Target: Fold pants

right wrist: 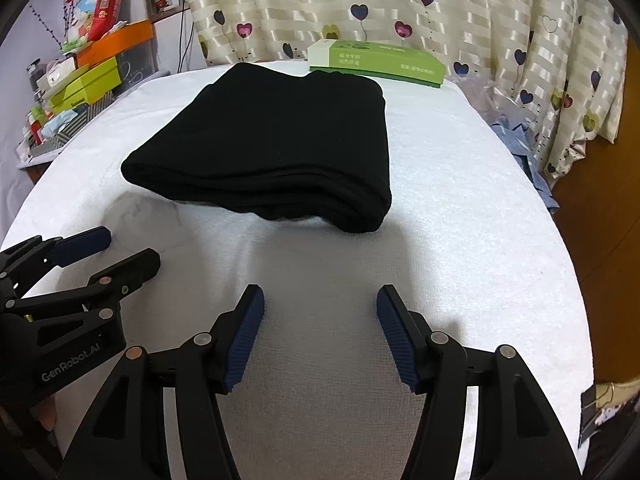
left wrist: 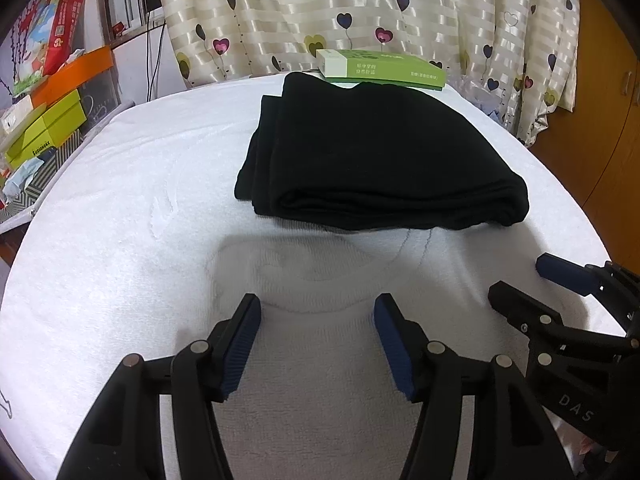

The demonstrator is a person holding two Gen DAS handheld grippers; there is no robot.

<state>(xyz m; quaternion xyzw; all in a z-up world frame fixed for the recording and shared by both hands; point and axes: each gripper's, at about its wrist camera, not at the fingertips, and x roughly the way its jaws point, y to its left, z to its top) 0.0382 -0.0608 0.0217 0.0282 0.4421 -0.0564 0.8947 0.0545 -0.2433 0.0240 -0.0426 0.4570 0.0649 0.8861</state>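
Observation:
The black pants (left wrist: 372, 156) lie folded into a thick rectangular bundle on the white towel-covered table (left wrist: 120, 200); they also show in the right wrist view (right wrist: 272, 144). My left gripper (left wrist: 318, 320) is open and empty, hovering over the towel short of the bundle's near edge. My right gripper (right wrist: 320, 316) is open and empty too, short of the bundle's near edge. The right gripper shows at the lower right of the left wrist view (left wrist: 520, 280), and the left gripper at the lower left of the right wrist view (right wrist: 128, 248).
A green and white box (left wrist: 380, 68) lies at the table's far edge, touching the pants. Stacked boxes and clutter (left wrist: 44, 92) stand to the left. A heart-patterned curtain (left wrist: 360, 8) hangs behind. Blue cloth (right wrist: 524, 148) and a wooden cabinet (left wrist: 600, 120) are on the right.

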